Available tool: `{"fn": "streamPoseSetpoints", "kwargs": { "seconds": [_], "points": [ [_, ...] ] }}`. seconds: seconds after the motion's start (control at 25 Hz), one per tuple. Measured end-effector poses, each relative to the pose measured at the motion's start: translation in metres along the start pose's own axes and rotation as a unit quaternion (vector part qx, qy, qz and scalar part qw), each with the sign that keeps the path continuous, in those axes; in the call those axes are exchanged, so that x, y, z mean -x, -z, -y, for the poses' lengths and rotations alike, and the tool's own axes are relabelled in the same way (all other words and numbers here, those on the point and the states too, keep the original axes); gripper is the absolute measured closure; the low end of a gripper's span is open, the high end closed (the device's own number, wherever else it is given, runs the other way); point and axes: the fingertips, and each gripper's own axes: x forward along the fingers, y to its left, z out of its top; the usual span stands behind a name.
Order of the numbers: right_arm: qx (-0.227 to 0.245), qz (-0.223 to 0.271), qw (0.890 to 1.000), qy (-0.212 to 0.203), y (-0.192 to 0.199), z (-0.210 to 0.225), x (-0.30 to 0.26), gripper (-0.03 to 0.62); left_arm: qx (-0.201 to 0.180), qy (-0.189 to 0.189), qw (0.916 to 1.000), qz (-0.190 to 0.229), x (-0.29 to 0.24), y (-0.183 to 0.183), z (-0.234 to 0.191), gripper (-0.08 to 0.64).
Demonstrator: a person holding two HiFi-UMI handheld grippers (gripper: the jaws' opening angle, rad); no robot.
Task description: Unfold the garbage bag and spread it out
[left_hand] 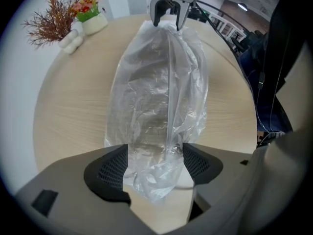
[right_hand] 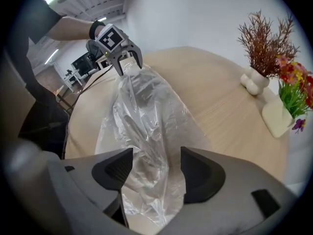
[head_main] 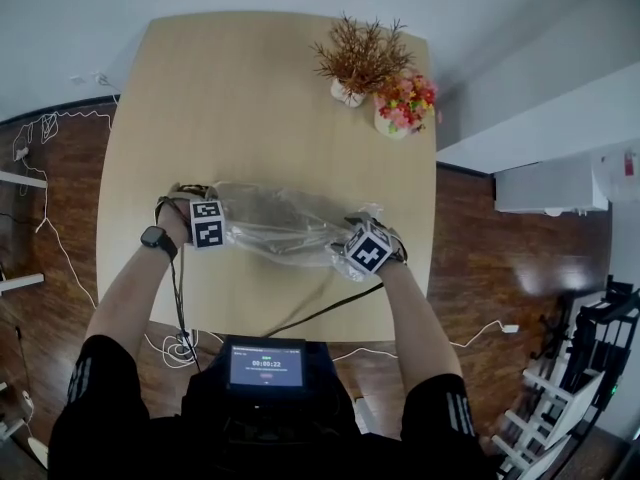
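The wooden table (head_main: 270, 88) carries the clear garbage bag (head_main: 285, 223) on its near part, long axis running left to right, one end at each of your grippers. Only the head view shows this whole length, but the marker cubes (head_main: 207, 224) cover the jaws there. The gripper views show them: left gripper (left_hand: 155, 164) and right gripper (right_hand: 156, 166) both have jaws apart, a crumpled bag end between.
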Motion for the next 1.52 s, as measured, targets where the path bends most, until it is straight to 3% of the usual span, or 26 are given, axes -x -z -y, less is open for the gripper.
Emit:
{"fn": "streamPoseSetpoints", "kwargs": {
  "seconds": [0.28, 0.52, 0.92, 1.32, 1.52],
  "points": [
    [-0.004, -0.003, 1.0, -0.013, 0.005, 0.012, -0.003, 0.229, -0.004, 0.003, 0.9999, -0.016, 0.001, 0.01, -0.013, 0.199],
    [0.043, -0.021, 0.999, -0.015, -0.002, 0.033, -0.001, 0.196, 0.001, -0.002, 0.9998, -0.022, 0.003, 0.013, -0.031, 0.193],
    [0.061, -0.031, 0.997, -0.023, -0.019, 0.074, -0.008, 0.173, 0.022, -0.005, 0.9994, -0.026, 0.006, 0.014, -0.064, 0.186],
    [0.065, -0.017, 0.998, -0.018, -0.029, 0.083, -0.011, 0.17, 0.044, 0.002, 0.9988, -0.02, 0.006, 0.019, -0.073, 0.173],
    [0.071, 0.009, 0.997, 0.004, -0.046, 0.083, 0.004, 0.17, 0.043, -0.021, 0.9988, -0.008, 0.008, 0.02, -0.077, 0.173]
  ]
}}
